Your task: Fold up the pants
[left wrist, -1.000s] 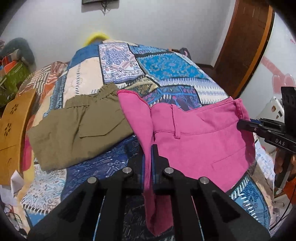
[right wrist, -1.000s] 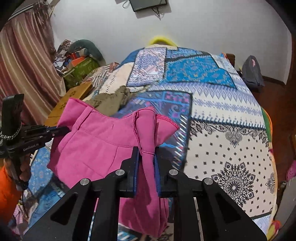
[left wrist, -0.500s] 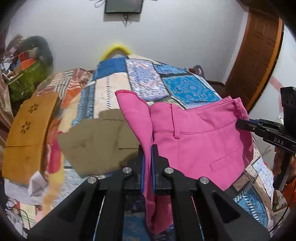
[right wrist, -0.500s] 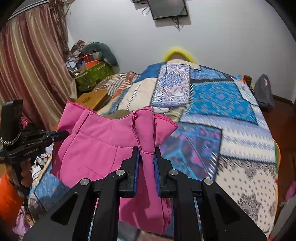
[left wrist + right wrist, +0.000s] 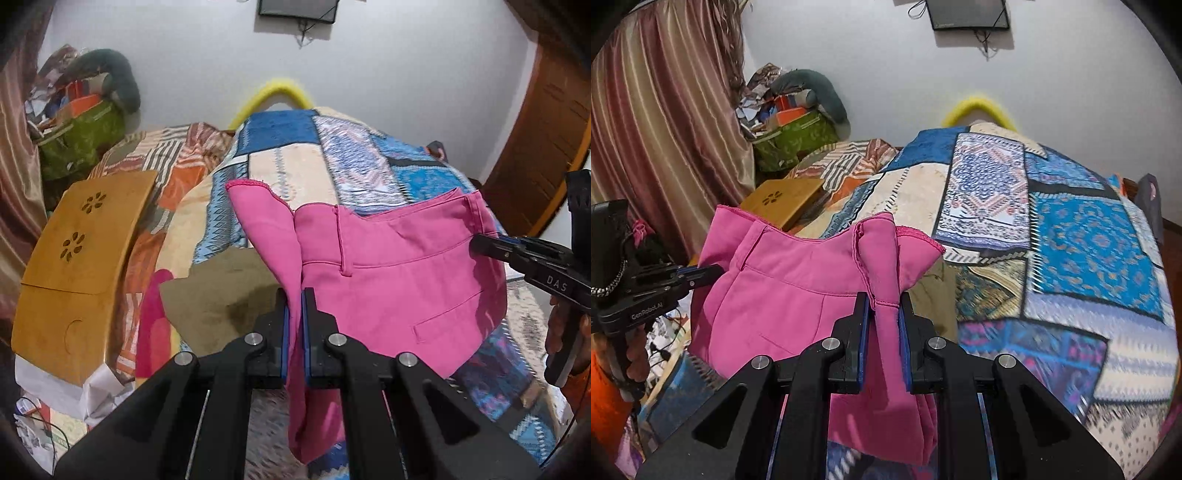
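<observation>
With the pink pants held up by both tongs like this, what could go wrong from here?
1. Each of the left tongs and right tongs pinches only a narrow bunch of the pink pants; the cloth may slip out.
2. The olive garment lies on the bed below; the pants may land on it.

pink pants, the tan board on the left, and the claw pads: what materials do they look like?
Pink pants: matte woven fabric, probably cotton twill; stitched seams, belt loop and soft drape show.
Tan board: looks like bamboo or light wood, smooth finish, with cut-out flower holes.
Left claw pads: blue lining on black, probably plastic, fingers; likely rubber or foam, unclear.
</observation>
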`<state>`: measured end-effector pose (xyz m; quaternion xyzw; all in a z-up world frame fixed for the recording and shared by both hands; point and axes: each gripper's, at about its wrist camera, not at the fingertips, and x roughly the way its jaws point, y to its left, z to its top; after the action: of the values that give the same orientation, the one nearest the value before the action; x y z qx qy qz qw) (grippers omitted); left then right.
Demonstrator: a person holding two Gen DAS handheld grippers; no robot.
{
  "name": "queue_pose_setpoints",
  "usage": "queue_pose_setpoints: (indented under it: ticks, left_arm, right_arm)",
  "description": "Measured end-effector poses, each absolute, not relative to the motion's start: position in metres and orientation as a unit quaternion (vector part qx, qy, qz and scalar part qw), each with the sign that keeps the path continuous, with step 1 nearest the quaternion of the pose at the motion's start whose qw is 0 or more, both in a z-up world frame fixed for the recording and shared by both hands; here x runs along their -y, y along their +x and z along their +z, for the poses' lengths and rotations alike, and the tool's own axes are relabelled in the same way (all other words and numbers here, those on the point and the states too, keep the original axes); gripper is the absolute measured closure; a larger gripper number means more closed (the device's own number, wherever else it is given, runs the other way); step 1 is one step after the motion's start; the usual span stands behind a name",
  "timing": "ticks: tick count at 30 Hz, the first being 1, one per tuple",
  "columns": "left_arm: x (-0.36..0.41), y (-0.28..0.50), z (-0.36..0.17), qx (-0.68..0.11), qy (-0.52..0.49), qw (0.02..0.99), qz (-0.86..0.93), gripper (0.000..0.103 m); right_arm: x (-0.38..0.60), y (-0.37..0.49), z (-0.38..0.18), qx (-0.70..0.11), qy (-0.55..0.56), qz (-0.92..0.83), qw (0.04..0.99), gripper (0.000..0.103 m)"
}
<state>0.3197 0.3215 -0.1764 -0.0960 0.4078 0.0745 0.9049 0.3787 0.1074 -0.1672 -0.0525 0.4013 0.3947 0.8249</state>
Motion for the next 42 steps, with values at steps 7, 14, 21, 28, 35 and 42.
queue_pose_setpoints:
  ticks: [7,14,21,28,35,42]
  left_arm:
    - [-0.348,0.350,-0.223,-0.433,-0.098,0.890,0.104,0.098]
    - [-0.367,0.374,-0.281,-0.482,-0.099,0.860,0.135,0.096]
    - [-0.364,0.363,-0.271,-0.482,-0.087,0.859,0.147,0.090]
    - [-0.338,0.323,-0.213,-0.440,-0.087,0.881,0.147,0.089]
    - [-0.281,0.254,-0.121,-0.355,-0.076,0.922,0.134,0.089]
    - [-0.216,0.161,-0.037,-0.246,-0.051,0.960,0.124,0.060]
  right_arm:
    - [-0.142,0.408,-0.206,-0.429,-0.074,0.388,0.812,0.090]
    - [-0.158,0.426,-0.247,-0.454,-0.131,0.349,0.809,0.082]
    - [-0.139,0.421,-0.233,-0.432,-0.160,0.310,0.832,0.049]
    - [-0.103,0.385,-0.161,-0.371,-0.152,0.323,0.858,0.049]
    - [-0.068,0.306,-0.070,-0.277,-0.107,0.364,0.883,0.049]
    - [-0.023,0.218,0.000,-0.207,-0.044,0.399,0.892,0.049]
